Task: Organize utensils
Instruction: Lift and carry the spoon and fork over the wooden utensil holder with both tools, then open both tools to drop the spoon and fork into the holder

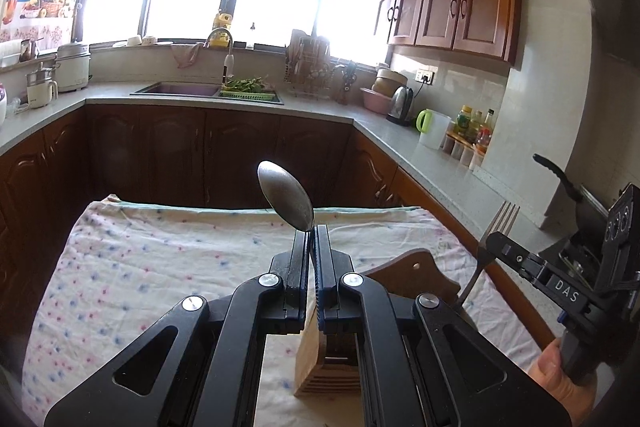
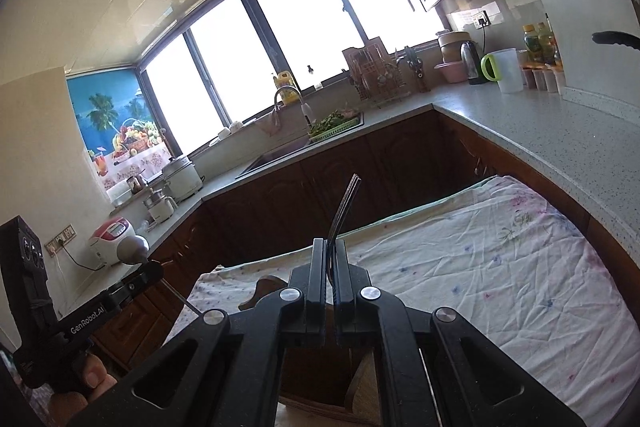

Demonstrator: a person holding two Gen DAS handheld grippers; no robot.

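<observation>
Two utensils in play, one per tool: one dull grey metal spoon (image 1: 286, 197) clamped in my left gripper (image 1: 310, 231), one thin steel fork (image 2: 343, 205) clamped in my right gripper (image 2: 330, 247). Both stand roughly upright, heads up, handles running down between the jaws, held above the wooden slotted utensil holder (image 1: 320, 355) that sits on the white cloth with pink and blue dots (image 1: 160, 259). Left jaws are pinched narrow on the spoon's neck just under the bowl; right jaws are closed on the fork's neck just below the tines. In the left view the fork (image 1: 496, 227) and right gripper (image 1: 500, 245) show off to my right side, apart from the spoon. My read: both pieces are light, rigid and smooth, so likely slippery and prone to pivoting when gripped on such a narrow neck; a hold lower on the flat handle would probably be steadier. Nothing fragile here. Count: one spoon, one fork, one holder, one cloth. I can't tell whether the holder already has anything in it; my tools block most of it.
</observation>
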